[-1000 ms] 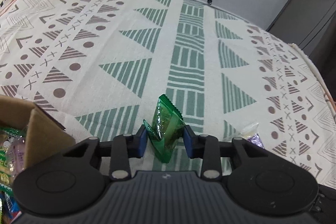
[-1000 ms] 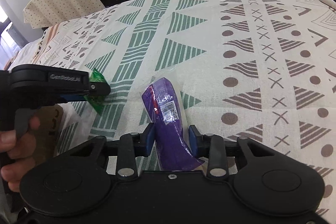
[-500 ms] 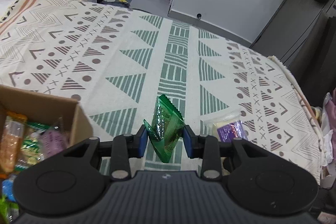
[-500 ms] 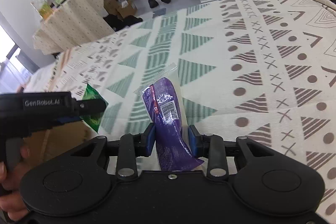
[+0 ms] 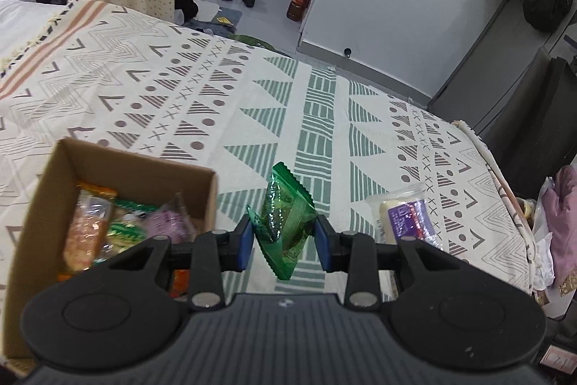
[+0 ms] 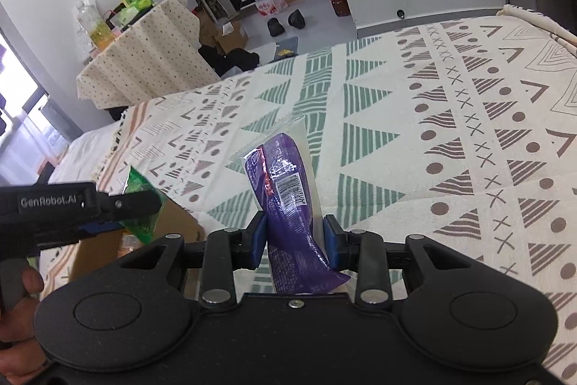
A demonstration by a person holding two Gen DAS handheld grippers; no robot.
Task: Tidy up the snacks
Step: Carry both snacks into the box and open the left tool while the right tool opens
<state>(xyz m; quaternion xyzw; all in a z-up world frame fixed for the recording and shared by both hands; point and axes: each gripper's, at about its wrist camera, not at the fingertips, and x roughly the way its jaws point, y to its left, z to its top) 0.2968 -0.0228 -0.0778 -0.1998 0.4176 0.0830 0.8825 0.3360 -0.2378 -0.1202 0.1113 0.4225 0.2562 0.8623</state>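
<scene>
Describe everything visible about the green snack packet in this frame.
The green snack packet is a small, crinkled, translucent glossy wrapper with serrated sealed ends. It stands roughly upright, pinched between the blue pads of the left claw, held above the patterned cloth, just right of the open cardboard box. Nothing else touches it.

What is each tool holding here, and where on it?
Left tool: green snack packet, pinched across its lower middle. Right tool: purple snack packet, gripped across its lower half.
</scene>
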